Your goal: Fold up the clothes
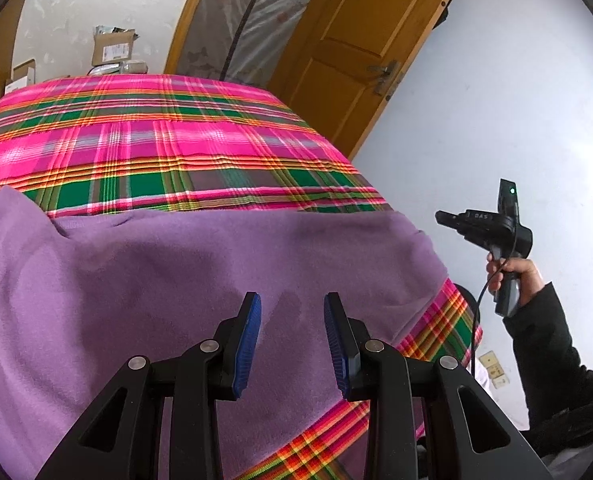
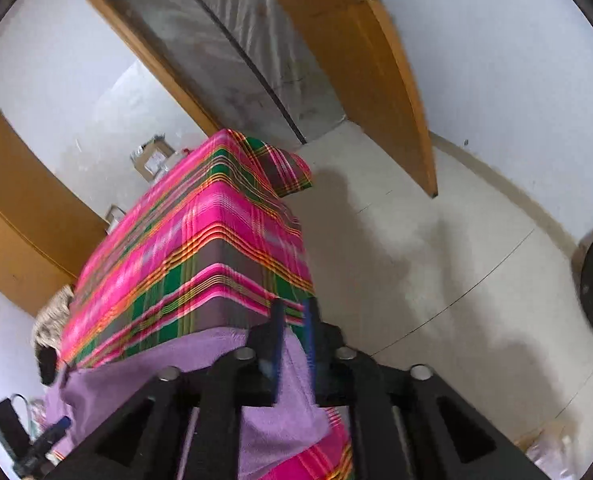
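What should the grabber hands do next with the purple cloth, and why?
Probably lower the left gripper onto the purple cloth and pinch it. Its fingers are open and hold nothing, just above the cloth, which lies spread on the plaid cover. The right gripper is off beside the bed in the air, holding nothing either, so no fold can start until something grips the cloth.

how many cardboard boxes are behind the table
3 show. In the left wrist view, one cardboard box sits against the white wall past the plaid tablecloth, and two smaller boxes sit at the far left edge. The table may hide others.
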`<state>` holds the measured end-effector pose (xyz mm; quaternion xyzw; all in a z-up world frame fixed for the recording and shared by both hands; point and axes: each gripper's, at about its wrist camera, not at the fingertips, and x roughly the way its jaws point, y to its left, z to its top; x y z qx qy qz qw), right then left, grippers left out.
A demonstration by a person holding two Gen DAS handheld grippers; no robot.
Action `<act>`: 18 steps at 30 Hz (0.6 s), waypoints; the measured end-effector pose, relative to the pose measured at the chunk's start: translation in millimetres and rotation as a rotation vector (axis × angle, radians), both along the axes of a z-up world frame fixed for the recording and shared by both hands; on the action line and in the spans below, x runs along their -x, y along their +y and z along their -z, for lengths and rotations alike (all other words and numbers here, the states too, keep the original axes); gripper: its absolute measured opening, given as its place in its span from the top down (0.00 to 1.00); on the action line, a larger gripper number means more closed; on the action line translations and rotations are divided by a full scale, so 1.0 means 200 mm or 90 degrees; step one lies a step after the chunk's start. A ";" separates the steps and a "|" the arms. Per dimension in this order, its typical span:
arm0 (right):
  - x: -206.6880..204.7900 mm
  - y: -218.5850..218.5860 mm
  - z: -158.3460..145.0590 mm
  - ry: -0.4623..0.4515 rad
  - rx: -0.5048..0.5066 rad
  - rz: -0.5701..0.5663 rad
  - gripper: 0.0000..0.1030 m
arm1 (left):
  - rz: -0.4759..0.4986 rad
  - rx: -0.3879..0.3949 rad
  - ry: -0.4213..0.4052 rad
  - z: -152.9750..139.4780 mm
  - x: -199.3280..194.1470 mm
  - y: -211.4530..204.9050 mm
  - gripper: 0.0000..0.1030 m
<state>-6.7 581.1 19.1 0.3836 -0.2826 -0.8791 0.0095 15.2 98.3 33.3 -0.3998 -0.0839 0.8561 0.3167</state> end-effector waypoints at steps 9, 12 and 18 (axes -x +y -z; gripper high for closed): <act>-0.30 -0.03 0.17 -0.010 0.121 0.012 0.67 | 0.053 0.023 -0.002 0.04 0.00 0.14 0.67; -0.33 -0.04 0.25 -0.017 0.170 0.005 0.64 | 0.082 0.035 0.003 0.04 -0.02 0.21 0.67; -0.34 -0.05 0.35 -0.019 0.237 -0.001 0.58 | 0.119 0.057 0.020 0.03 -0.07 0.33 0.67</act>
